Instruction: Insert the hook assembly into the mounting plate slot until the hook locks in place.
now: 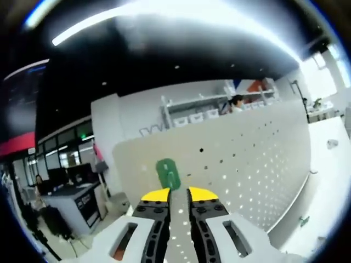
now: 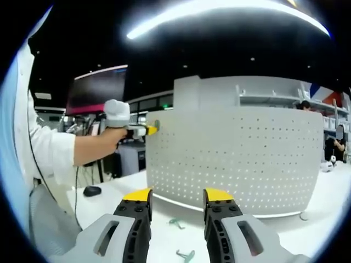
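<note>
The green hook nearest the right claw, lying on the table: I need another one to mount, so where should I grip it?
That green hook lies flat on the white table, just beyond the open right claw. Probably come down from above and pinch across its thin shank, since nothing stands up. Its exact shape is too small to tell.

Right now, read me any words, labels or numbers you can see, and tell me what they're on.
No readable text.
Pegboard: holes alone, no print.
Green hook: no legible marking.
Dark screen: too blurred to read.
Shelf bins: too small to read.
</note>
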The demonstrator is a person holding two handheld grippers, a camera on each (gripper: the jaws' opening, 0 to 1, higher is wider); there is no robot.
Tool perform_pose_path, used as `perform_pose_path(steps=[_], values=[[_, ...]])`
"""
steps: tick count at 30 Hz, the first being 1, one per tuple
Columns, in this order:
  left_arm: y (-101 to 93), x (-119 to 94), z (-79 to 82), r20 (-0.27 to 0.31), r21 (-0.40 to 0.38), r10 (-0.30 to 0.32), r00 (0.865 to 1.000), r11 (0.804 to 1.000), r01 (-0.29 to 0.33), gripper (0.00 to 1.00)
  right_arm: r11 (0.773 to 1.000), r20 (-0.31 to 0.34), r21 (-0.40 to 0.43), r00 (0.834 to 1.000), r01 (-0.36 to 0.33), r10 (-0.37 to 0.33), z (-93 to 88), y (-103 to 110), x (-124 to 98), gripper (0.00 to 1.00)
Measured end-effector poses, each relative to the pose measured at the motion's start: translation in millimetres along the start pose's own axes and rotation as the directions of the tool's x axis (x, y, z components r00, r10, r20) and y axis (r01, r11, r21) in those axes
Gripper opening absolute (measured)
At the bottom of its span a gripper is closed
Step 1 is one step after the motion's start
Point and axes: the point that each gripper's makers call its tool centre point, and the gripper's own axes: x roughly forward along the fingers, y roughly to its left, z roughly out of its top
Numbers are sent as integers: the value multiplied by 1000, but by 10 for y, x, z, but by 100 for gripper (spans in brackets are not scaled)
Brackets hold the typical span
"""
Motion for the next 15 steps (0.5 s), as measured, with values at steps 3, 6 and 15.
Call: perform_pose_path(steps=[3, 6, 15], values=[[4, -82, -7, 1, -12, -13, 1000, 1000, 13, 15, 1000, 2, -2, 1000, -1, 1, 5, 3, -1, 36], [-46, -151, -2, 9, -15, -28, 1000, 999, 28, 18, 1000, 5, -7, 1000, -1, 1, 13, 7, -2, 36], [-106, -335, 71, 32, -30, -63, 998, 997, 64, 28, 1000, 4, -17, 1000, -7, 7, 16, 29, 1, 36]])
